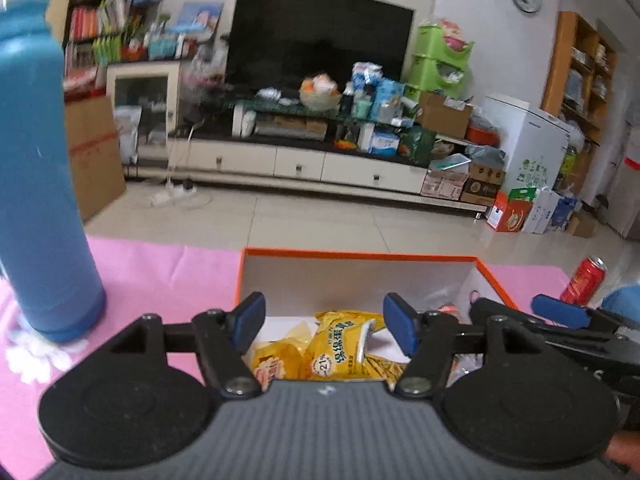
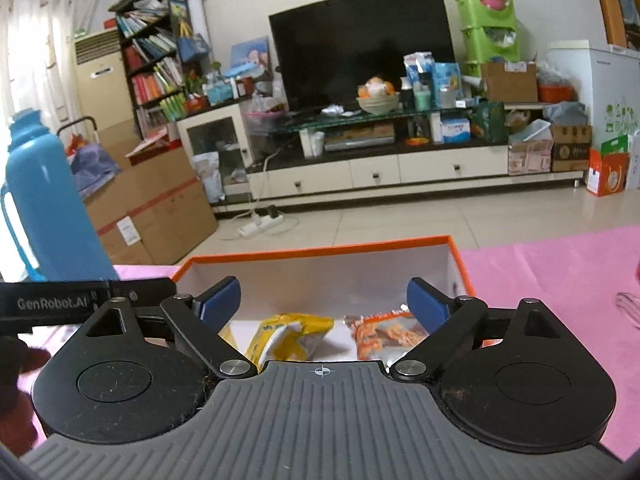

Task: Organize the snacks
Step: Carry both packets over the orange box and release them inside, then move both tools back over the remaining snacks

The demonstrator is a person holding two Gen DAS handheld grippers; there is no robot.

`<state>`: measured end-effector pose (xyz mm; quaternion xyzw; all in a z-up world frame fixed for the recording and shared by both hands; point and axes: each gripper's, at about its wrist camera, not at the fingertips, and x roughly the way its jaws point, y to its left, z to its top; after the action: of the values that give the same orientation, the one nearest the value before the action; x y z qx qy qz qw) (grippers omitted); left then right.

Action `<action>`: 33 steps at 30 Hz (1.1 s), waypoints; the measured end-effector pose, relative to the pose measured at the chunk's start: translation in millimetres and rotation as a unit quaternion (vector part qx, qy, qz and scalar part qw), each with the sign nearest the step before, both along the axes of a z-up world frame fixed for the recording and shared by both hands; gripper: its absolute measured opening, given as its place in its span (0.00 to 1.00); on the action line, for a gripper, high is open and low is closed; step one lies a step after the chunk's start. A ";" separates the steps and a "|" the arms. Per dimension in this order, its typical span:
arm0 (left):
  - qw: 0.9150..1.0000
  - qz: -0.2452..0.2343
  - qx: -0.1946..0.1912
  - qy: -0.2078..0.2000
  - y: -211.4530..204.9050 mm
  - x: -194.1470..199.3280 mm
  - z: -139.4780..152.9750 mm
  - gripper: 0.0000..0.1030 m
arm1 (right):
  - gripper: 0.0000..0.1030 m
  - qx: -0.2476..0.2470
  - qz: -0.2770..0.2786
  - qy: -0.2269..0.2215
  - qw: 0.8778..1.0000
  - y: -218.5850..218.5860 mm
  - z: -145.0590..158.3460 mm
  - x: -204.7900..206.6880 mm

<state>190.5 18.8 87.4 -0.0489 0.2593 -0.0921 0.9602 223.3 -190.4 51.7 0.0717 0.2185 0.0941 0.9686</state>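
Observation:
An orange-rimmed box point(image 1: 360, 257) with white inner walls sits on a pink cloth; it also shows in the right wrist view point(image 2: 320, 249). Yellow snack packets point(image 1: 340, 354) lie inside it. In the right wrist view a yellow packet point(image 2: 292, 334) and an orange-red packet point(image 2: 384, 334) lie side by side in the box. My left gripper point(image 1: 324, 322) is open and empty above the box's near side. My right gripper point(image 2: 324, 304) is open and empty above the box; it also shows in the left wrist view point(image 1: 560, 316) at the right.
A tall blue thermos point(image 1: 36, 184) stands on the pink cloth left of the box, also in the right wrist view point(image 2: 44, 204). A red can point(image 1: 584, 286) stands at the right. Beyond the table edge are tiled floor, a TV stand and cardboard boxes.

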 end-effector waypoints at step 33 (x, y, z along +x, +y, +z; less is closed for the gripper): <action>0.995 0.003 0.037 0.091 0.6 -214.5 -83.7 0.88 | 0.88 0.040 -0.091 0.083 0.992 -113.0 -63.7 -216.6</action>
<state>-24.0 19.4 3.7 -0.0225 0.3488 -0.0748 0.9339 6.8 -303.4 -12.0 0.1376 0.2872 0.0080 0.9479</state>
